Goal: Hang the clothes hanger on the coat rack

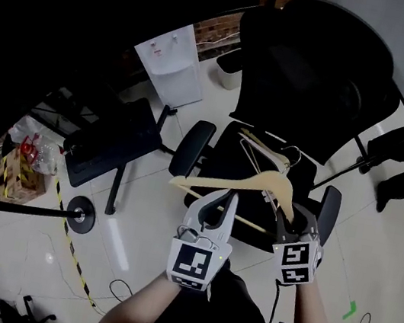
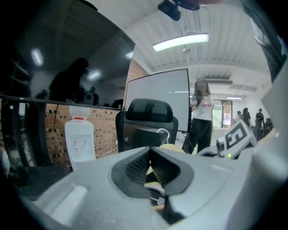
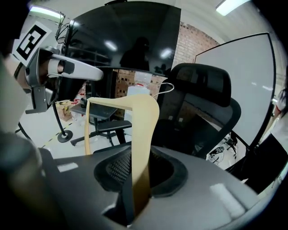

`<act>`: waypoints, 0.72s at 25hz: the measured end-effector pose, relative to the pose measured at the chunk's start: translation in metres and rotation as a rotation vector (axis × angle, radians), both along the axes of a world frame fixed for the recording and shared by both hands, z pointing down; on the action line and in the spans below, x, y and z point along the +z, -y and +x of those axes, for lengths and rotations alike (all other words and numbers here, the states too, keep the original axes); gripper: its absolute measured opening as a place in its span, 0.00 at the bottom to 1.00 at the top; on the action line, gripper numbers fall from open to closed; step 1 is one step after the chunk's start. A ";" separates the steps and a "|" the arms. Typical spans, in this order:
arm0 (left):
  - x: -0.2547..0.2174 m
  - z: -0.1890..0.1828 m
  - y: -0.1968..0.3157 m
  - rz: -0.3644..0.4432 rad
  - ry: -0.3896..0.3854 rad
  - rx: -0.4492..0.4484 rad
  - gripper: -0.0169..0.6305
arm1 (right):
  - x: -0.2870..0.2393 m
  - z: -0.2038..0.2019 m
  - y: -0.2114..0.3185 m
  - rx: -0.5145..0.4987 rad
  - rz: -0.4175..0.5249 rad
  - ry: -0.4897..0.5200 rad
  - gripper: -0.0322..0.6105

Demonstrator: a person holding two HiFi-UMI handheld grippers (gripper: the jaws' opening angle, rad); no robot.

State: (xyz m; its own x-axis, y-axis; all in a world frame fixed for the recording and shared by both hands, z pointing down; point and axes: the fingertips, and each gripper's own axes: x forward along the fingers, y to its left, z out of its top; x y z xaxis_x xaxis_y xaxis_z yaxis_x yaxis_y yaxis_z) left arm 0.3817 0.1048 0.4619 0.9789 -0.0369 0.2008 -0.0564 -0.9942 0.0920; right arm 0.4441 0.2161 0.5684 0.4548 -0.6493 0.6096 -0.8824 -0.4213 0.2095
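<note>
A pale wooden clothes hanger with a metal hook is held in the air above a black office chair. My left gripper grips its left arm, and the wood shows between the pads in the left gripper view. My right gripper is shut on the right arm. In the right gripper view the hanger rises straight out of the jaws of the right gripper. No coat rack is in view.
A second hanger lies on the chair seat. A white water dispenser, a low black seat and a stanchion base stand to the left. A person stands by a whiteboard.
</note>
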 end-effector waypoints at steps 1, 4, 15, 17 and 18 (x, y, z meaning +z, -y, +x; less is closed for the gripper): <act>-0.012 -0.004 -0.001 0.012 -0.016 -0.003 0.03 | -0.009 -0.002 0.000 -0.006 0.014 -0.007 0.18; -0.049 -0.018 -0.005 0.042 -0.088 -0.013 0.03 | -0.037 -0.010 0.003 -0.049 0.044 -0.035 0.18; -0.104 -0.099 0.044 0.068 -0.198 -0.296 0.03 | -0.090 -0.059 0.072 -0.331 0.140 -0.108 0.18; -0.117 -0.120 0.059 0.087 -0.221 -0.367 0.03 | -0.100 -0.073 0.092 -0.405 0.156 -0.109 0.18; -0.123 -0.132 0.065 0.099 -0.227 -0.402 0.03 | -0.104 -0.082 0.101 -0.444 0.160 -0.107 0.18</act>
